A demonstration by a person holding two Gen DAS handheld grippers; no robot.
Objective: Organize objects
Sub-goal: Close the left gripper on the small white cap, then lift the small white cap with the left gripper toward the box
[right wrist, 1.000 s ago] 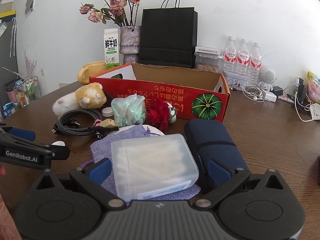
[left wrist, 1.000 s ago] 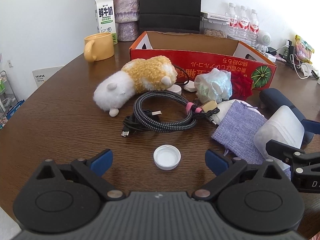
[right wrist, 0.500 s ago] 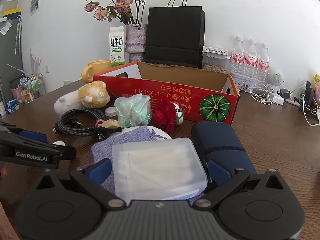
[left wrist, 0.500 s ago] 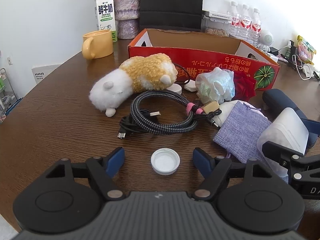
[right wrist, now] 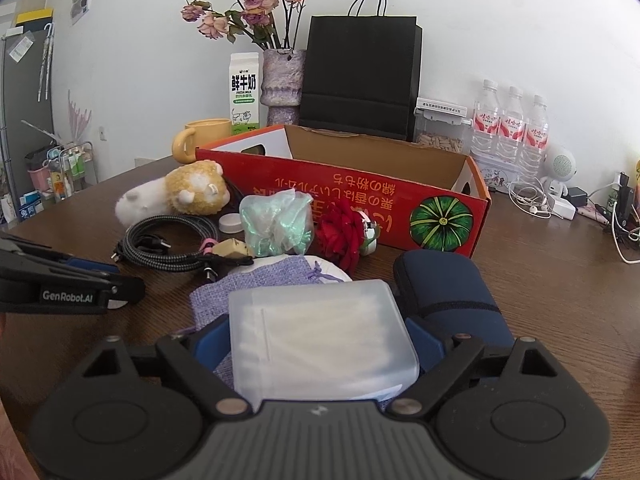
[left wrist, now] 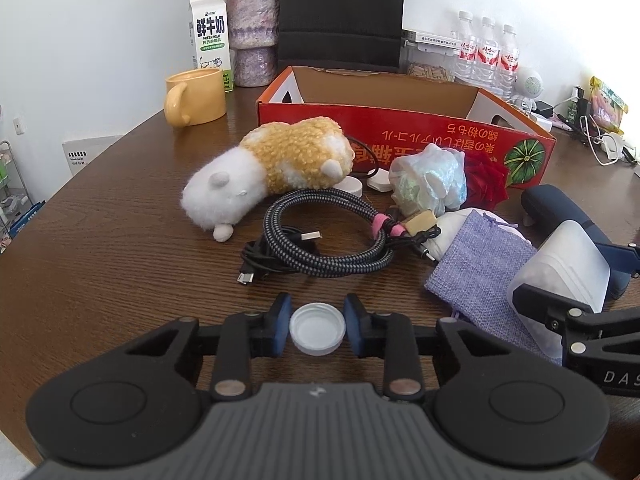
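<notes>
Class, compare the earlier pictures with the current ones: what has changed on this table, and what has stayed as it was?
The left gripper has just been closing its jaws around the white bottle cap; the pads now sit at its rim. The right gripper has narrowed slightly around the translucent plastic box, blue pads now against its sides. The plush hamster, coiled cable, purple pouch and red cardboard box have not moved.
</notes>
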